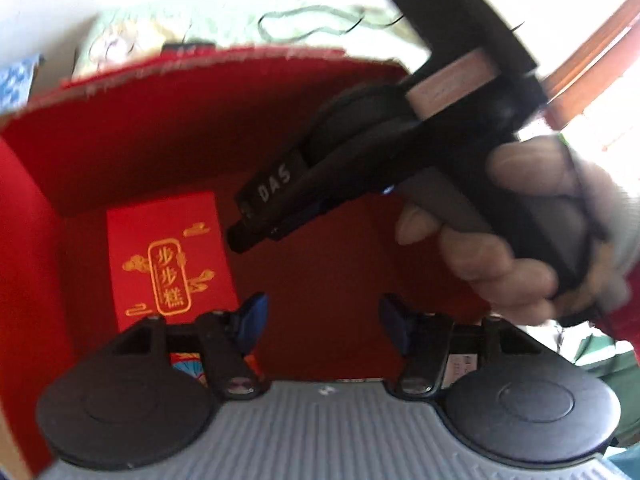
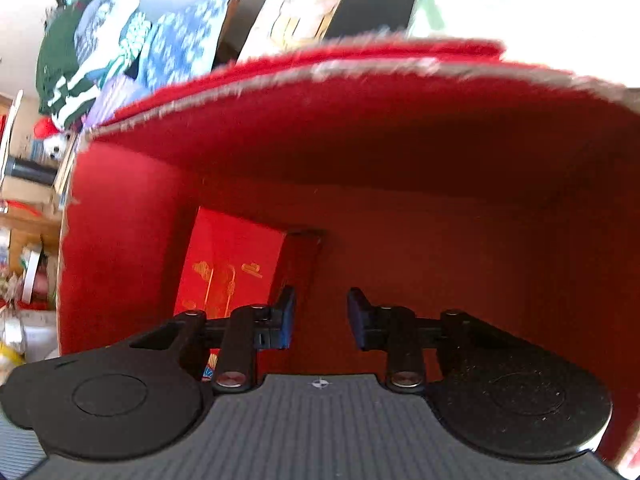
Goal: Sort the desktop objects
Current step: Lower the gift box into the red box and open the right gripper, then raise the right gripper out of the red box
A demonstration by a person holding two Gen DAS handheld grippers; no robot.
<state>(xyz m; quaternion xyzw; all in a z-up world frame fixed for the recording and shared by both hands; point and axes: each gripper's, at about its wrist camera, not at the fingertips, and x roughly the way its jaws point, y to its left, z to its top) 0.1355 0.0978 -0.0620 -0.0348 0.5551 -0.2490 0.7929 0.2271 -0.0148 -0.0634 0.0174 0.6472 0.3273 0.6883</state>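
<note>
Setting: a cluttered room is seen beyond a pale patterned tabletop [image 1: 132, 28]; folded clothes [image 2: 100, 56] are piled at the far left in the right wrist view.
Container: a red box [image 2: 400, 128] with frayed cardboard rims is stood on the tabletop and is looked into by both cameras.
Contents: a red packet [image 1: 168, 256] with gold characters is laid flat on the box floor by its left wall; a second printed item is partly hidden under the gripper bodies and cannot be identified.
Outside the box: a dark phone [image 2: 372, 4] is left on the tabletop past the far rim.
Left gripper [image 1: 320, 316]: held partly open above the box floor, nothing between the pads.
Right gripper [image 2: 322, 316]: gripped by a hand [image 1: 504, 240], jaws narrowly apart, nothing held.
Progress: judged partway; at least one item is boxed, others remain outside.
</note>
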